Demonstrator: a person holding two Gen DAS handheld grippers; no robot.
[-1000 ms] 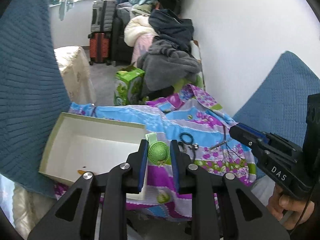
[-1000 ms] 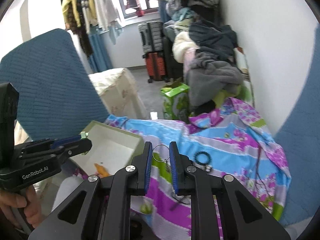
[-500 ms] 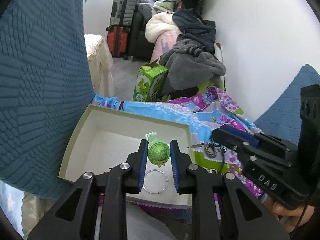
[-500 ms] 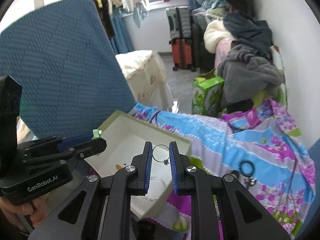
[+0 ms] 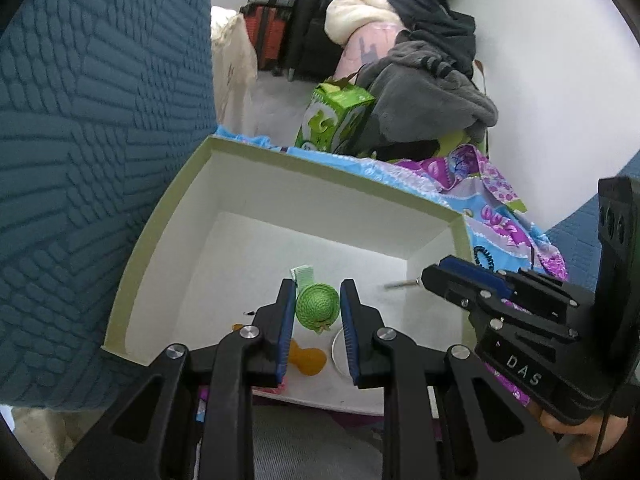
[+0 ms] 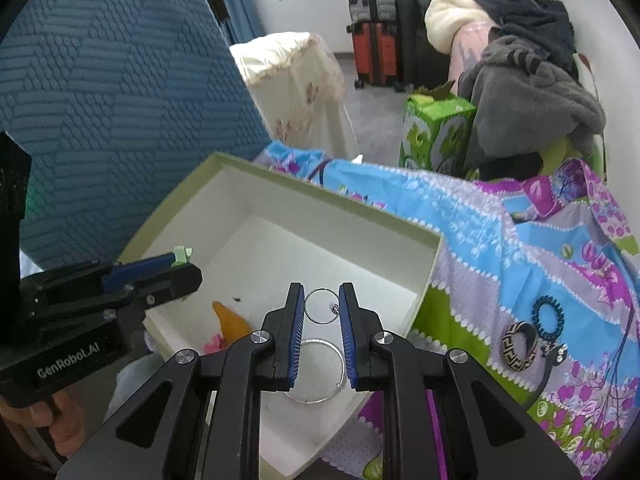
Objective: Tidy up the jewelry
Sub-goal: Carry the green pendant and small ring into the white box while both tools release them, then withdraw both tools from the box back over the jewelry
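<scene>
With both grippers over the box (image 5: 178, 196), my left (image 5: 318, 304) pinched the green clip (image 5: 317, 305); right (image 6: 322, 306) pinched the ring (image 6: 321, 306); floor directly beneath.

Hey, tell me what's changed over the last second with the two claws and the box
Both claws moved left from over the floral cloth to above the open box. The left claw stays shut on the green hat clip; the right claw stays shut on the small silver ring. Nothing was released. The box, the large silver hoop inside it and the black hair tie on the cloth stayed put.
</scene>
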